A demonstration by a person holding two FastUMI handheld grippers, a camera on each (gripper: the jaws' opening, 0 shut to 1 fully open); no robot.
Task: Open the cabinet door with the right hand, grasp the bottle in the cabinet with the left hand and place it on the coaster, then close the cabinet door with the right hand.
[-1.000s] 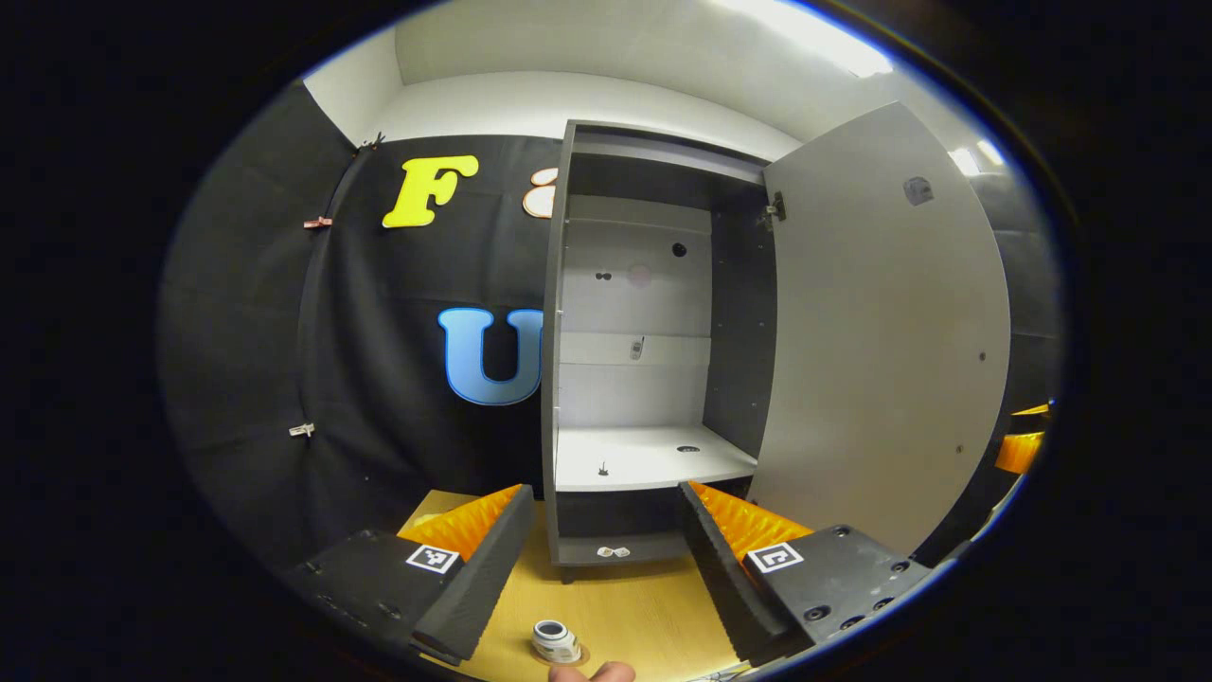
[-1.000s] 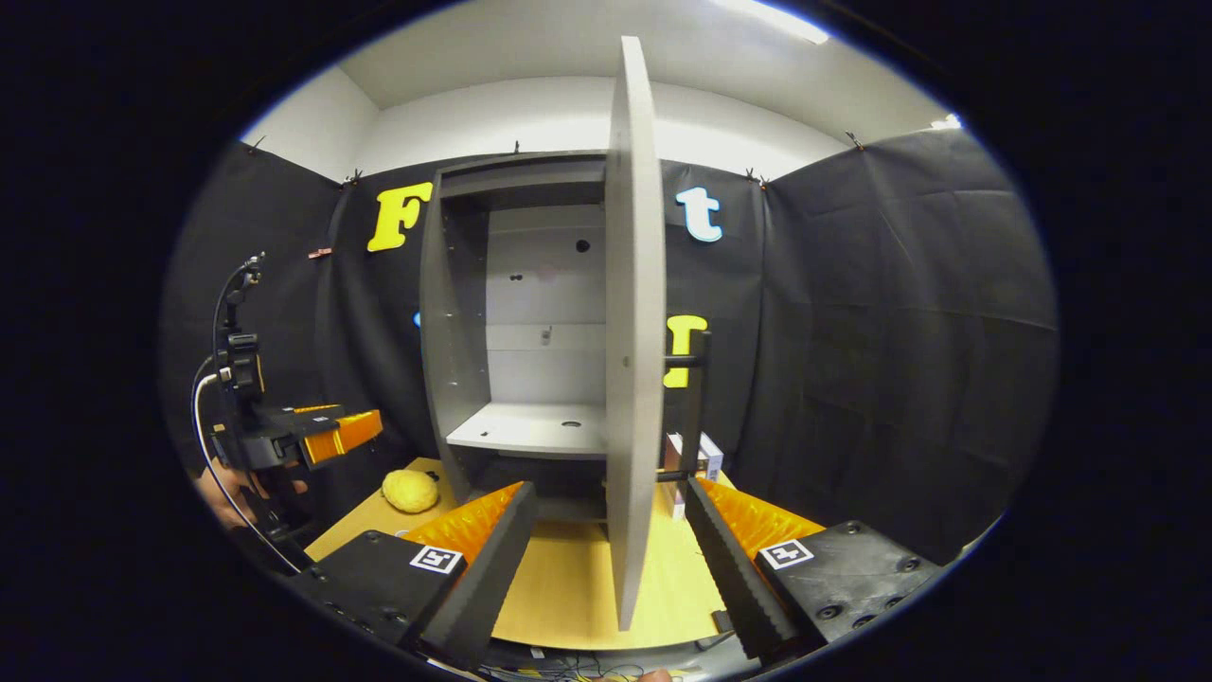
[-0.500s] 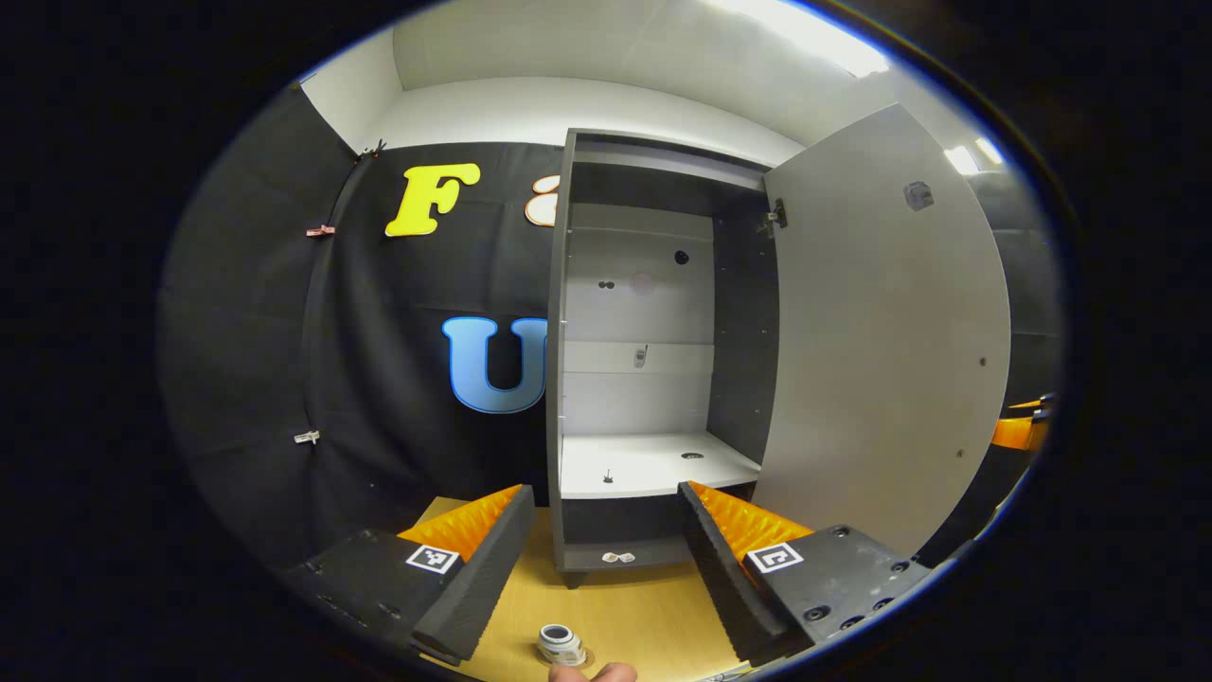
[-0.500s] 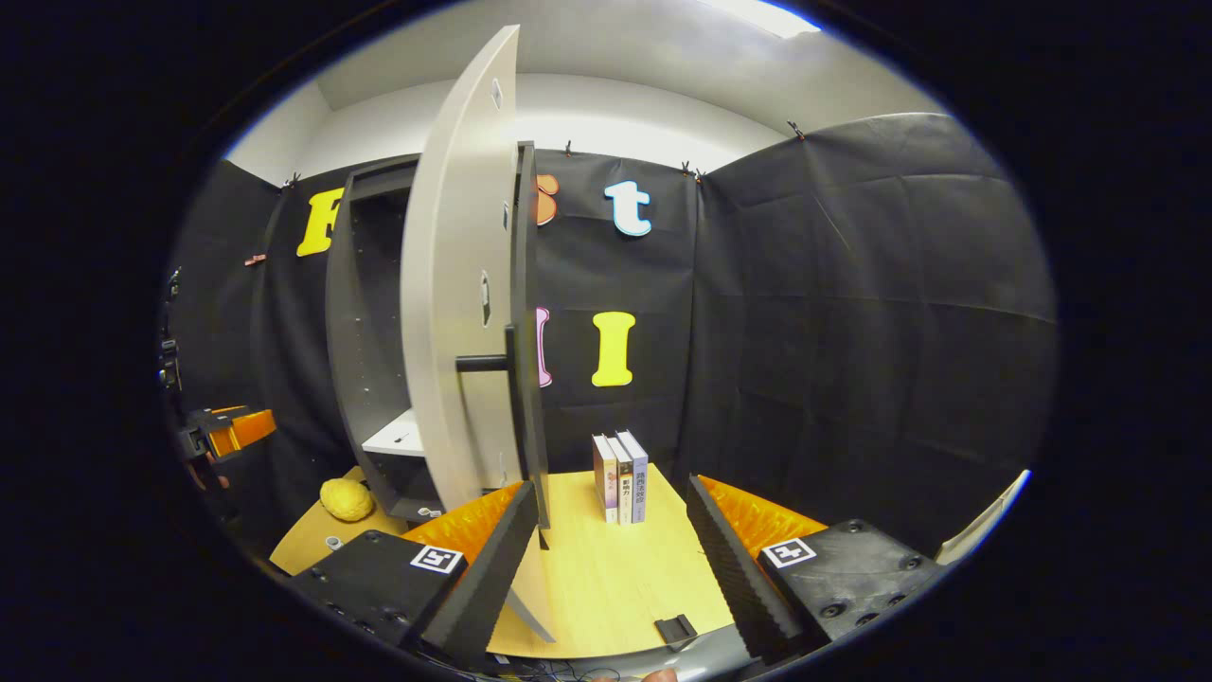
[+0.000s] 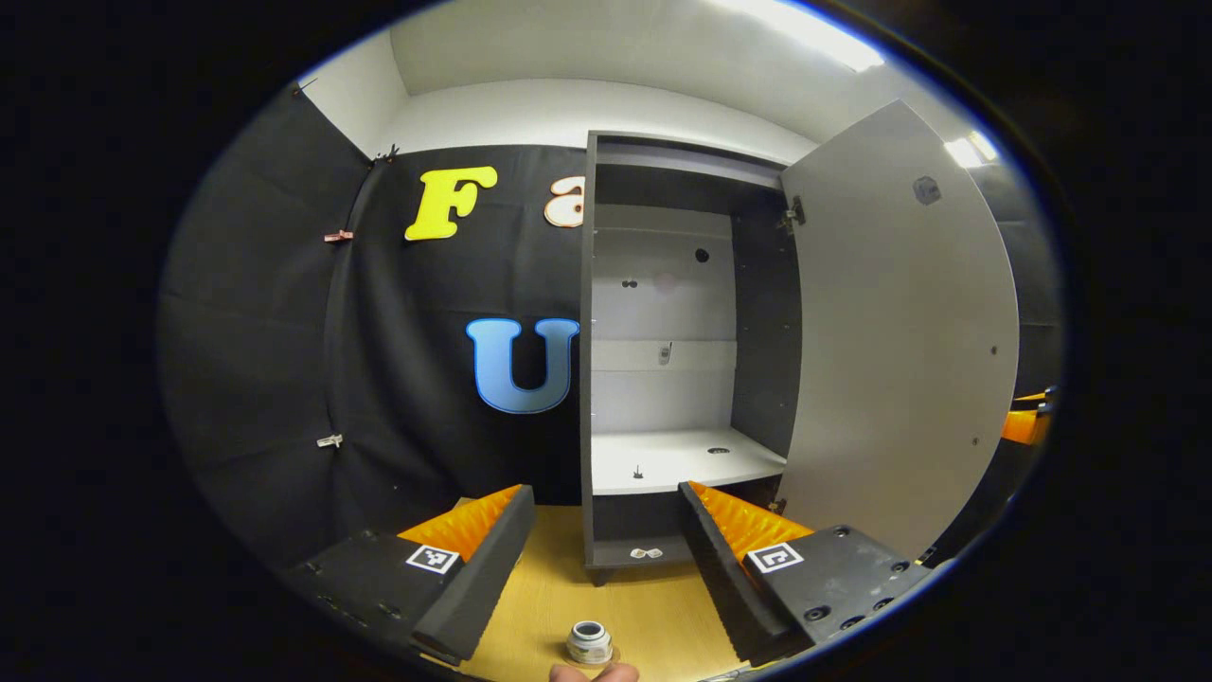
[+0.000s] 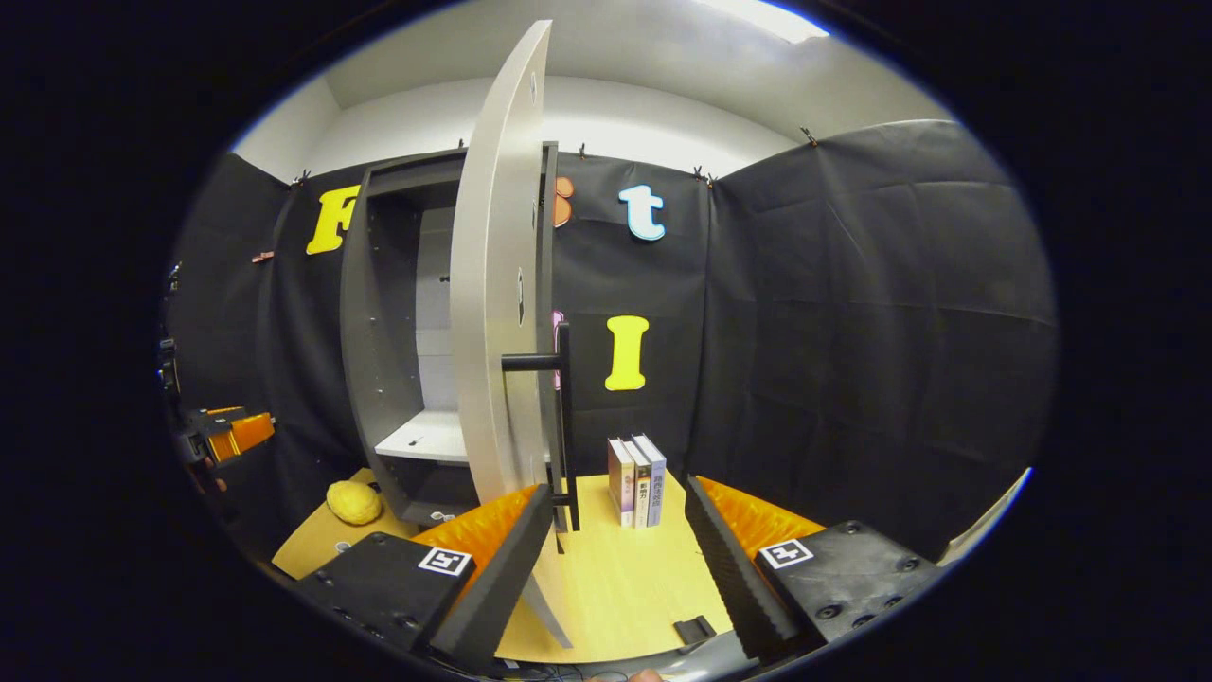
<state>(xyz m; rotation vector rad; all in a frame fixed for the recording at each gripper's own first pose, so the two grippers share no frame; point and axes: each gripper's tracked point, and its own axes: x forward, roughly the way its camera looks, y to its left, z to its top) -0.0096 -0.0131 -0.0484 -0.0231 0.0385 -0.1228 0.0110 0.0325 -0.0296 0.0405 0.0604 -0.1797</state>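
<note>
Closing step was pending: bottle (image 5: 589, 642) sat on coaster, door (image 6: 499, 284) ajar left of right gripper (image 6: 615, 540), fingers spread, empty; next, push door.

The wooden table (image 6: 615, 587) carries the cabinet (image 5: 663, 530), bottle (image 5: 589, 642), three upright books (image 6: 636, 478) and a yellow ball (image 6: 353, 502).

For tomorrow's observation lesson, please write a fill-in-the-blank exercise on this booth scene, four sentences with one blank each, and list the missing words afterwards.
1. The tall grey cabinet has its pale grey door standing ____.
2. The small bottle with a white cap stands on the light wooden ____.
3. The cabinet's white shelf holds ____ bottles.
4. Three upright books stand on the table beside the door's black bar ____.

Missing words: open; table; no; handle
</note>
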